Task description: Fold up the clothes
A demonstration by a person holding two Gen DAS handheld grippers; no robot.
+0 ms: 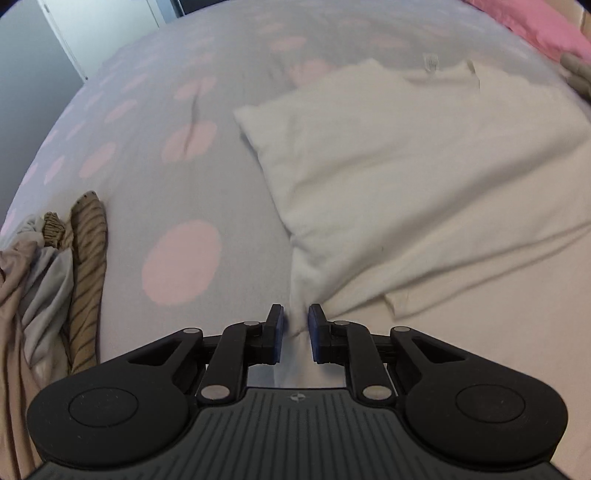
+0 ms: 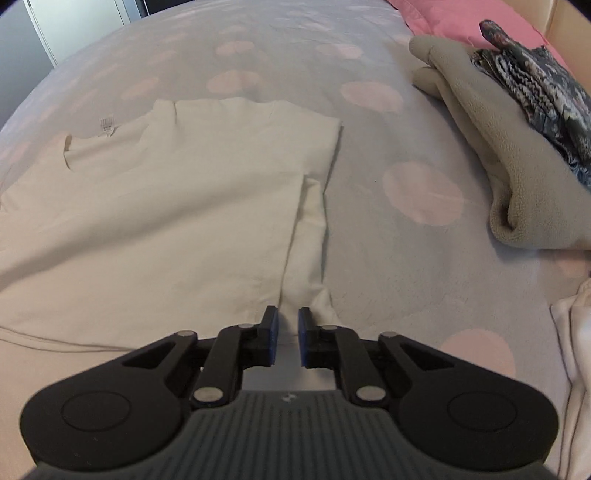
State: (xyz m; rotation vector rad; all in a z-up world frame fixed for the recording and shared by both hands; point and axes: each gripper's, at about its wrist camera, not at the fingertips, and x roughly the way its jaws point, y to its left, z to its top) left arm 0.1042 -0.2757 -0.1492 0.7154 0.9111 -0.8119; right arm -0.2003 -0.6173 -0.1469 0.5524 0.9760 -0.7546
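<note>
The left tongs (image 1: 295,328) are nearly closed, pinching a bunched edge of the cream garment (image 1: 424,177) between their blue pads. The right tongs (image 2: 284,332) are closed just as narrowly on another part of the same garment's near edge, where a folded strip of cloth runs up toward a sleeve.

The cream garment lies spread on the bed (image 2: 369,258), mostly flat, with its neck opening at the far side. A small white label (image 2: 107,123) sits at the neckline; it carries some print, but it is too small to read.

The bed's sheet is pale grey with large pink spots. To the left lies a heap of clothes: a brown striped piece (image 1: 86,280) beside grey and beige cloth (image 1: 37,288). To the right a folded beige fleece (image 2: 517,177) rests on the sheet with a dark patterned garment (image 2: 535,92) lying on top of it. A pink pillow (image 2: 450,18) lies at the far corner behind them, and a bit of white cloth (image 2: 572,350) shows at the right edge.

No boxes or baskets are clearly to be made out.
</note>
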